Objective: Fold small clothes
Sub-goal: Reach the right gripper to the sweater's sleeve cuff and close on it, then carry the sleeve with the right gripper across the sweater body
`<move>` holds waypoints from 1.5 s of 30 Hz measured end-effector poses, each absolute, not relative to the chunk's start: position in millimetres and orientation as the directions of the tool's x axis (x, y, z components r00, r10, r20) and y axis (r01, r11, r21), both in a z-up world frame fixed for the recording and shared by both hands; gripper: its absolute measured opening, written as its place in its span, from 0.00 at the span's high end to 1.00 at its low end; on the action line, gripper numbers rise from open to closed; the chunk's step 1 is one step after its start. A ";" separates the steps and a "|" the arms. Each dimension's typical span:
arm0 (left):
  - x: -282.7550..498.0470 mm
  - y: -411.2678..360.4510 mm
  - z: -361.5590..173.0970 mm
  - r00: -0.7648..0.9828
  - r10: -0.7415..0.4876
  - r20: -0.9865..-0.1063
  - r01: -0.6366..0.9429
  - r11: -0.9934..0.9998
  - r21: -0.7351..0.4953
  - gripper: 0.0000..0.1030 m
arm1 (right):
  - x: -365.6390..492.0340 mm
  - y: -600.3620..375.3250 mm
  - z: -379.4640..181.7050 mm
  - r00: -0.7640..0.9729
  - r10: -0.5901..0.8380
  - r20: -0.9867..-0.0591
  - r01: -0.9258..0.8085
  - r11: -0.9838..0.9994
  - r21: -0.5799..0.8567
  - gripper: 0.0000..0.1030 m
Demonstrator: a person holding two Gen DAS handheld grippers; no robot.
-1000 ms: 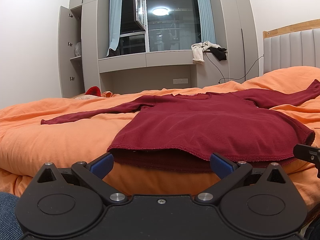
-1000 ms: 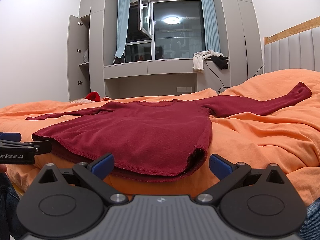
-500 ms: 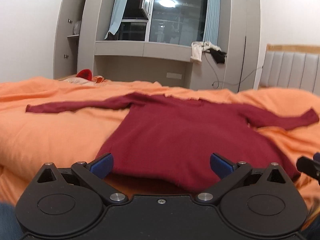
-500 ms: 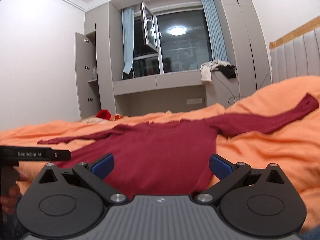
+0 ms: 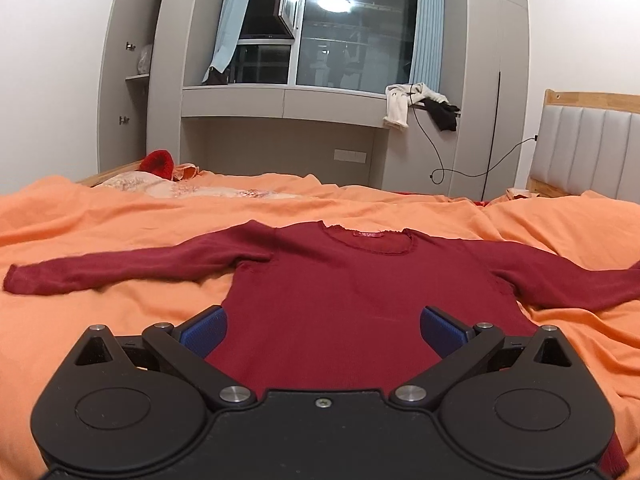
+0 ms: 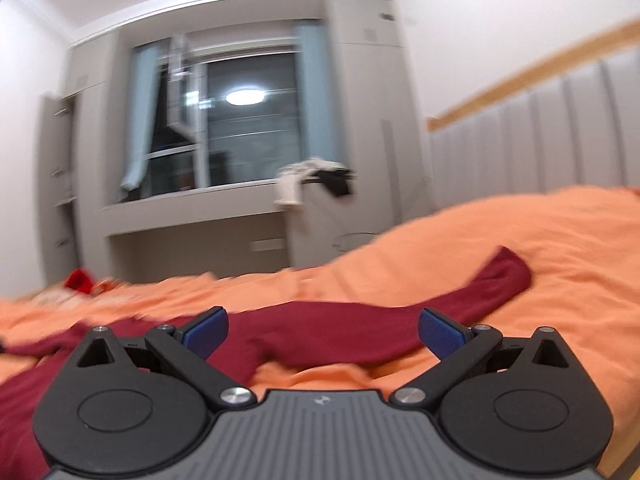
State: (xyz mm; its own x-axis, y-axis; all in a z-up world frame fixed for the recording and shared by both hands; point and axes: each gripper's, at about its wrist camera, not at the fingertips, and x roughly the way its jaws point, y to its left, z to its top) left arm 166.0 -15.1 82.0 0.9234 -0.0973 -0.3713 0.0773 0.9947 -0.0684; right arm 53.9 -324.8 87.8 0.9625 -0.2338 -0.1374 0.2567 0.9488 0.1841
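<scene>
While the dark red long-sleeved sweater (image 5: 360, 304) lies flat on the orange duvet (image 5: 100, 312), bare bedding stays free on every side of it: a broad stretch at the left beyond the cuff, a rumpled band at the far side up to the grey window unit (image 5: 280, 104), and more at the right toward the padded headboard (image 5: 588, 152). Its body runs near to far, neckline (image 5: 370, 237) at the far end and hem toward the camera, hidden behind the tool body. Both sleeves spread sideways, so the long axis goes left to right; the left sleeve (image 5: 120, 270) ends at a cuff near the left frame edge.

Above the near part of the body, the left gripper (image 5: 323, 326) has its blue pads spread wide, with nothing between them. In the blurred right wrist view, the right gripper (image 6: 323, 326) is equally wide apart and empty over the right sleeve (image 6: 400, 328), whose cuff (image 6: 510, 270) points up and away toward the headboard. A red item (image 5: 157, 162) lies at the far left bed edge.
</scene>
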 end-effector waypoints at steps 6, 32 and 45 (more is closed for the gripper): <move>213.6 -36.6 76.2 0.916 -0.103 -0.388 0.107 0.994 -0.011 0.00 | 103.3 -397.0 74.9 0.919 -0.342 -0.196 0.390 0.860 0.329 0.00; 249.8 -35.4 12.5 0.858 -0.084 -0.507 0.107 0.994 0.015 0.00 | 184.1 -534.9 16.3 0.755 -0.576 -0.313 0.640 0.542 0.545 0.42; 247.7 -31.1 14.9 0.847 -0.054 -0.529 0.067 0.998 0.004 0.00 | 189.9 -510.7 39.5 0.802 -0.561 -0.206 0.576 0.634 0.516 0.95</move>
